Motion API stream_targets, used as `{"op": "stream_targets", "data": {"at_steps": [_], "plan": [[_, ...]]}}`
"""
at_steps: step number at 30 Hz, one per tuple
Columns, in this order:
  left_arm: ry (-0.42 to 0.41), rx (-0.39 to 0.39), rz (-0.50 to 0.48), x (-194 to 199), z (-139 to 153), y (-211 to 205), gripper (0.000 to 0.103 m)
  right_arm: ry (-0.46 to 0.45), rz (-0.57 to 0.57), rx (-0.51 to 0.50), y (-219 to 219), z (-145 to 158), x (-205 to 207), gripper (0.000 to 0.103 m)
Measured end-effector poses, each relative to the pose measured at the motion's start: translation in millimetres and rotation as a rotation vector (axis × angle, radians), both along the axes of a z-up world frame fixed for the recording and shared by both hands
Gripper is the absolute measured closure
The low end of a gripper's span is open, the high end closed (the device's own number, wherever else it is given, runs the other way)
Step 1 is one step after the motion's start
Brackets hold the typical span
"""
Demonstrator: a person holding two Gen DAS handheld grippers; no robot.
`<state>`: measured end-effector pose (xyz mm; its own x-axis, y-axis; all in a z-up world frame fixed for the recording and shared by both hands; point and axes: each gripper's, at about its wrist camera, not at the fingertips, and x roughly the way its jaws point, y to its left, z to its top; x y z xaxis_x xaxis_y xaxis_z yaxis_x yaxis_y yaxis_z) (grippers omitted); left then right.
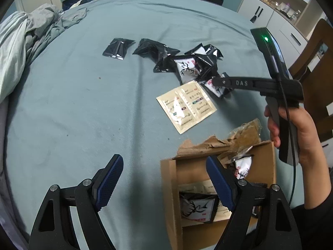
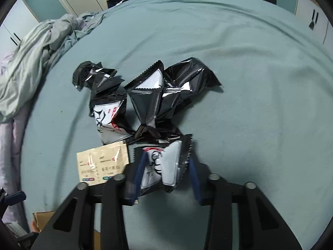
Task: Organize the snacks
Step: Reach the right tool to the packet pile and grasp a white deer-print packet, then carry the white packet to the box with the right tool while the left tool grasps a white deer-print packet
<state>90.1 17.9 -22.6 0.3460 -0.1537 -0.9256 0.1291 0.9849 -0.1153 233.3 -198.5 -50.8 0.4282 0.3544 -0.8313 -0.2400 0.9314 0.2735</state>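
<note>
Snack packet [image 2: 164, 166], black with a white deer panel, sits at the near edge of the packet pile [image 2: 149, 95] on the bed [image 2: 260, 104], clamped between the right gripper [image 2: 166, 175] fingers, its lower end hidden. Left gripper [image 1: 164, 185] fingers are spread, partly masking the cardboard box [image 1: 172, 187].

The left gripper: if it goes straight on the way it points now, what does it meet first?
Probably the bare blue-green bedsheet. The left gripper has open jaws; between them lies only sheet, with the cardboard box just beside its right finger. Depth is unclear, so that finger might clip the box edge.
</note>
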Motion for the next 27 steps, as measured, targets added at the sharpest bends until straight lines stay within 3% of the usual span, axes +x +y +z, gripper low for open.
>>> {"op": "stream_targets", "data": {"at_steps": [4, 10, 18, 24, 27], "plan": [[-0.009, -0.006, 0.024, 1.1, 5.4, 5.0, 0.020, -0.034, 0.003, -0.017, -0.8, 7.4, -8.5, 0.079], [-0.014, -0.005, 0.032, 3.6, 10.6, 6.1, 0.020, -0.103, -0.080, -0.009, -21.8, 42.5, -56.2, 0.080], [0.017, -0.018, 0.008, 42.6, 14.1, -0.8, 0.020, -0.155, -0.202, 0.154, -60.5, 90.2, -165.4, 0.080], [0.038, 0.062, -0.016, 88.2, 1.5, -27.9, 0.019, -0.172, -0.262, 0.254, -77.5, 72.3, -234.6, 0.080], [0.063, 0.098, -0.020, 110.8, -11.1, -43.5, 0.019, -0.152, -0.260, 0.246, -78.5, 61.4, -235.8, 0.080]]}}
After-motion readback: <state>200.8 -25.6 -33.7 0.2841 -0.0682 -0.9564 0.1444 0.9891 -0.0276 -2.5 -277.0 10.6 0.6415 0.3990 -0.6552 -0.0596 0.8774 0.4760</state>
